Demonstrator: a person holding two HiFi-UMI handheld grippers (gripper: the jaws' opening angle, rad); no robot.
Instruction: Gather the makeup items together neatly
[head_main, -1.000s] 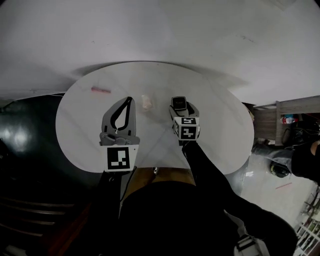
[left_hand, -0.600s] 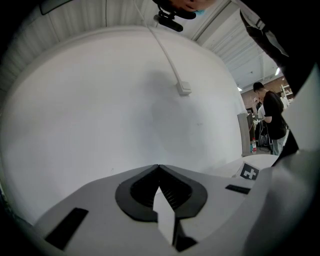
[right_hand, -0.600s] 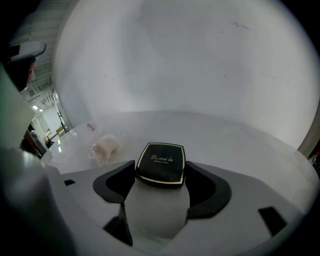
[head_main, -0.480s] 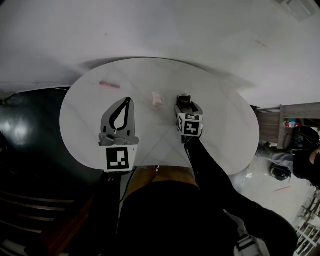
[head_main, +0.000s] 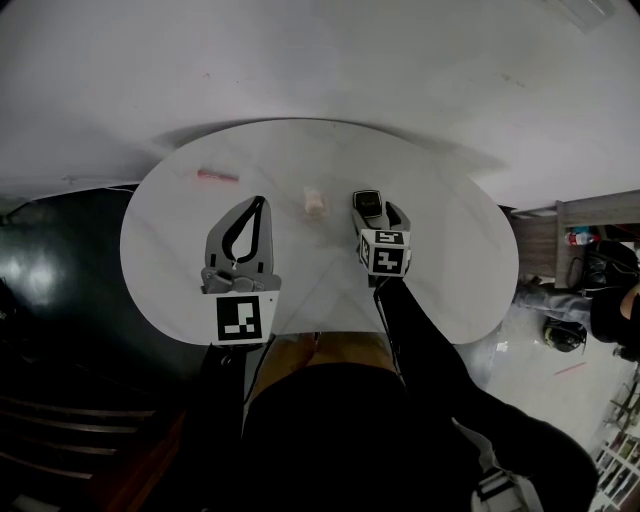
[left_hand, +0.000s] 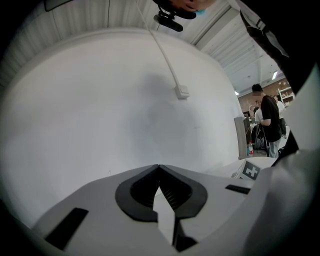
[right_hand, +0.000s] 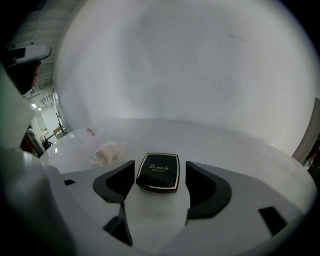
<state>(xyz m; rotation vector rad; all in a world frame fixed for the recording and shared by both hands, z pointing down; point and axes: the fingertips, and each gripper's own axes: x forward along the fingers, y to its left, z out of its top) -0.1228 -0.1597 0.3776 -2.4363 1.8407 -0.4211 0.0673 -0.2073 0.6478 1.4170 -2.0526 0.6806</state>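
**Right hand-held gripper** (right_hand: 160, 167): my jaws are set moderately wide and straddle a black compact (right_hand: 158, 173) with a gilt rim and gold lettering on its lid. The compact lies flat on the white worktop (right_hand: 235, 150), lid down, between the two jaw pads. The left pad stands just beside its edge. I cannot confirm contact on either side.

**Left hand-held gripper** (left_hand: 159, 169): my jaws are brought together tip to tip with nothing between them. In the head view it hangs over the left half of the worktop, apart from the right one. Its own view is tilted up at a white wall, where a white cable (left_hand: 167, 60) runs down to a small plug.

**Other items:**
- A pale pink puff (right_hand: 106, 153), seemingly in clear wrap, lies on the worktop just left of the compact, touching neither it nor the jaw.
- A small pink tube (head_main: 217, 176), too small to identify further, lies near the far left rim, well apart from the puff and the compact.
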